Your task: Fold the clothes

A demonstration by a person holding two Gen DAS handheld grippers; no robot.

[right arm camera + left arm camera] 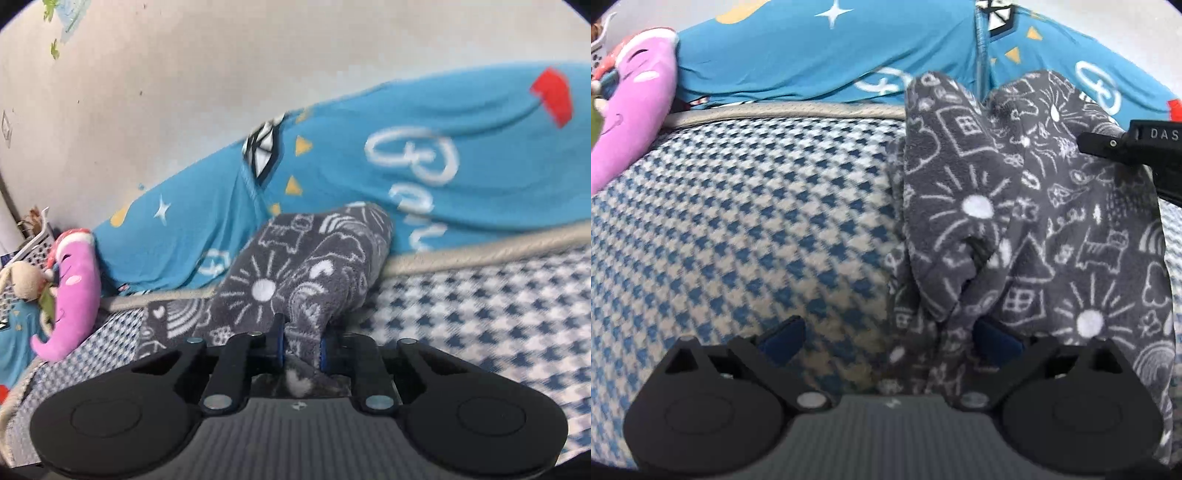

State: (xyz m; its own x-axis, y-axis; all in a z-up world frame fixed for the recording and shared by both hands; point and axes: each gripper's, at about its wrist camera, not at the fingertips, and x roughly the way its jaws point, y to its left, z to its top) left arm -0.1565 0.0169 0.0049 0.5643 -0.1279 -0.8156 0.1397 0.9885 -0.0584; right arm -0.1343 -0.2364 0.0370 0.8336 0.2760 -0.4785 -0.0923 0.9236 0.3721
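Right gripper (302, 347) clamped on grey fleece (295, 266); left gripper (886, 341) spread wide, one fingertip fleece-hidden.

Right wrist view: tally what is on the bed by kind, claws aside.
Garments: 1, grey printed fleece garment, pinched in the right claw.
Bedding: 2, blue printed blanket, blue-and-white checked cover.
Soft toys: 2, pink plush toy, beige plush toy.
Baskets: 1, white basket.
Total: 6
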